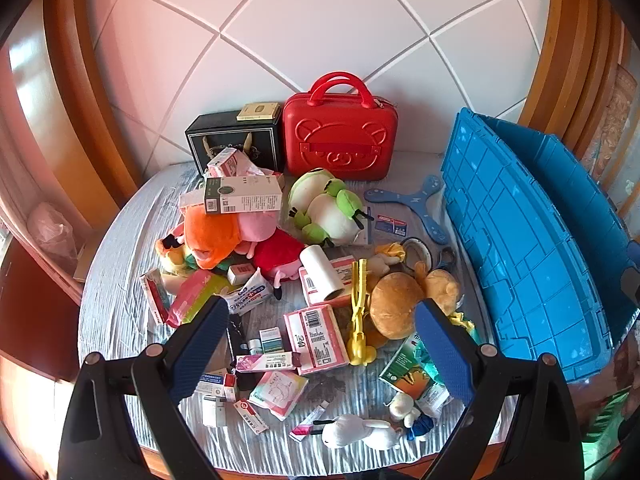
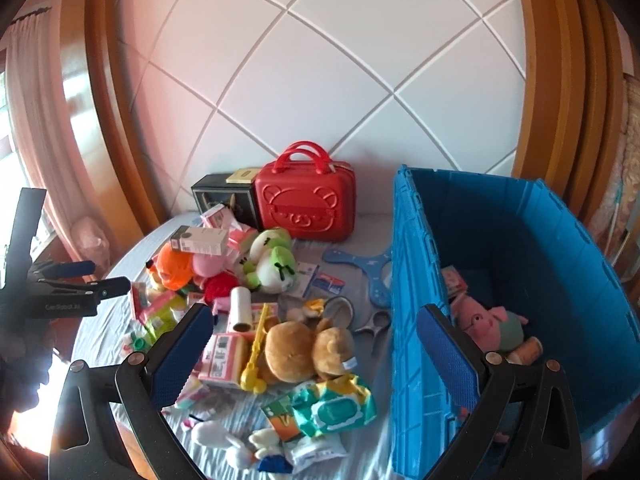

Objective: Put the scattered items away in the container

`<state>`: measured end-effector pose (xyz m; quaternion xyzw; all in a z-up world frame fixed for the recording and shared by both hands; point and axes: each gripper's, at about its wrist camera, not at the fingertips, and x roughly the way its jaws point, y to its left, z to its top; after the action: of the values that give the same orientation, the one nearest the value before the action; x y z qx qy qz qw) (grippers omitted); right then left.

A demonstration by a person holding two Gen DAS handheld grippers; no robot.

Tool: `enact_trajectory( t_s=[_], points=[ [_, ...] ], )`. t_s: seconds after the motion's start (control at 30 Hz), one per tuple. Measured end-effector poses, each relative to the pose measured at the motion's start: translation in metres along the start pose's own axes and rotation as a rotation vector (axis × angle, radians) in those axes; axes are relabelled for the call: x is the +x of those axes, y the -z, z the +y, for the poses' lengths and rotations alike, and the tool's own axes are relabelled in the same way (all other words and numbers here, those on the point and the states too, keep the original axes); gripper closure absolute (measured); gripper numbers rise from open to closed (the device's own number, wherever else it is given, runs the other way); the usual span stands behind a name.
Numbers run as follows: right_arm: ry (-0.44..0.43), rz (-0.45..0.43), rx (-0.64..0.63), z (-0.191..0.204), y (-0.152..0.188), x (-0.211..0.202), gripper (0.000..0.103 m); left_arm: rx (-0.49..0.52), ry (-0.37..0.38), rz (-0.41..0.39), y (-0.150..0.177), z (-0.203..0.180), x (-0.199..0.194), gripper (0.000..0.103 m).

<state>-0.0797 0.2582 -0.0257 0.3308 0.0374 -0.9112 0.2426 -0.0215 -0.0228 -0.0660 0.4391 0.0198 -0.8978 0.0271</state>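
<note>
Both claws hang released and empty above the clutter: left claw [image 1: 320, 344] over the pink boxes [image 1: 318, 338] at lower centre, right claw [image 2: 316, 354] straddling the blue container's wall [image 2: 412, 300]. The brown bear plush [image 2: 308, 350] lies just left of it, probably handiest.
</note>
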Motion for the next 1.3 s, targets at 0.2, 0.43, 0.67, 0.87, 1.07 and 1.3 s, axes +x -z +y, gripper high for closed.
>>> enact_trajectory(
  t_s=[0.2, 0.43, 0.67, 0.87, 1.07, 1.3],
  points=[
    [-0.075, 0.057, -0.020, 0.007, 0.016, 0.035, 0.000, -0.051, -0.068, 0.050, 0.024, 0.032, 0.034, 0.008],
    [-0.169, 0.131, -0.078, 0.033, 0.031, 0.083, 0.000, -0.162, -0.180, 0.152, 0.070, 0.092, 0.075, 0.008],
    [-0.229, 0.218, -0.141, 0.082, 0.045, 0.131, 0.000, -0.298, -0.274, 0.292, 0.137, 0.168, 0.132, 0.008],
    [-0.212, 0.272, -0.175, 0.126, 0.060, 0.162, 0.000, -0.382, -0.268, 0.366, 0.173, 0.209, 0.175, 0.008],
    [-0.188, 0.354, -0.220, 0.157, 0.080, 0.194, 0.000, -0.539, -0.195, 0.412, 0.189, 0.230, 0.219, 0.008],
    [-0.166, 0.401, -0.237, 0.176, 0.089, 0.218, 0.000, -0.669, -0.203, 0.420, 0.193, 0.245, 0.257, 0.011]
  ],
)
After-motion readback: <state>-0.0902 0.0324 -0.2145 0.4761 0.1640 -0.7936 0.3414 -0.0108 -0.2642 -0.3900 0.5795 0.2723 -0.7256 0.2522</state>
